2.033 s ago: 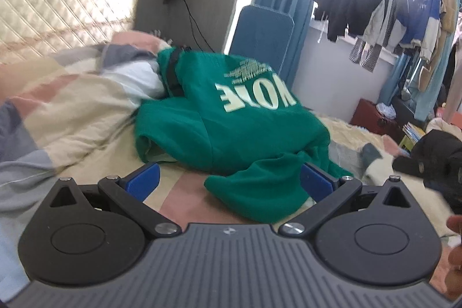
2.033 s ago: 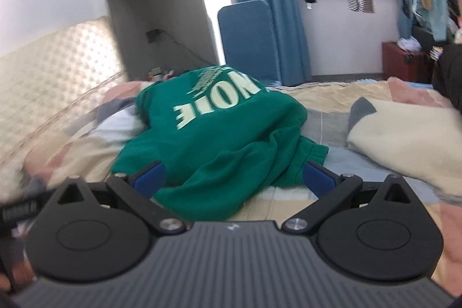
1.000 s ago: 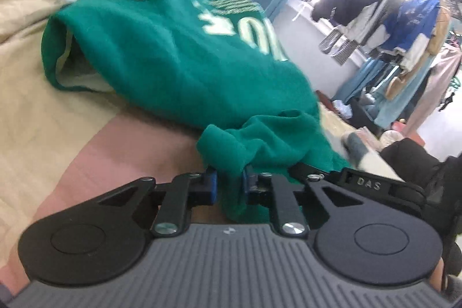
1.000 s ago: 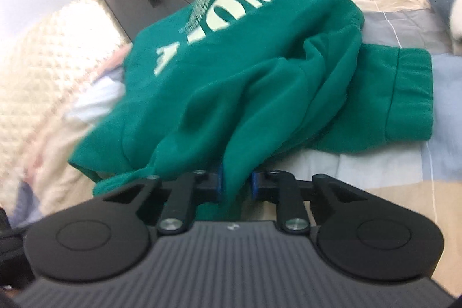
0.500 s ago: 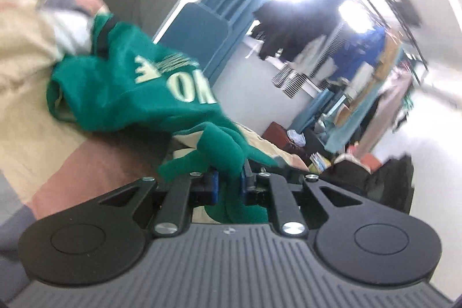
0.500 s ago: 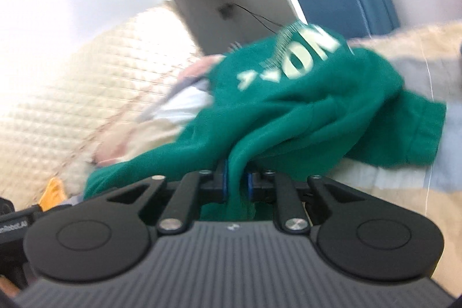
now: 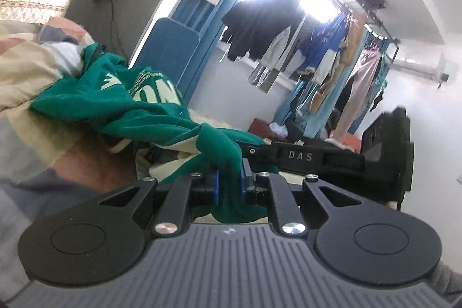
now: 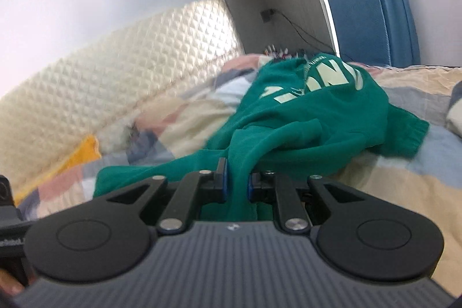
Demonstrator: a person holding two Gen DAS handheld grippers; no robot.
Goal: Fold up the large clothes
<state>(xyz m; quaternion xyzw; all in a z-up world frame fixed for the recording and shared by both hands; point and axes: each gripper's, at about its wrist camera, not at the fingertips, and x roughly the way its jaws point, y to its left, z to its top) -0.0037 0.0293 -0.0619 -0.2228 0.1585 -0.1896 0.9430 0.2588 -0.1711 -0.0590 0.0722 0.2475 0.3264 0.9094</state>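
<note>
Garment: green sweatshirt, thick knit w/ ribbed cuff, pale block lettering on the chest; crumpled, not yet folded.
Location: lies on the bed, over a patchwork cover of beige, pink, grey and blue; one end is drawn up off the cover toward both grippers.
Left gripper: blue pads nearly together, pinching a bunched fold of the green fabric; cloth hangs down below the pads.
Right gripper: pads likewise close, clamped on a twisted rope of the same cloth.
Lettering: only "ON"-like shapes legible; rest creased and motion-blurred.
Sleeves: one cuff shows at the right edge of the heap in right wrist view; the other can't be picked out.
Hidden: underside of garment and its far hem, behind the folds.
Cut off: black bar marked "DAS" crosses the left wrist view; its right end is out of frame.
Backdrop: quilted headboard, blue panel, hung clothes, backlit and partly washed out.
</note>
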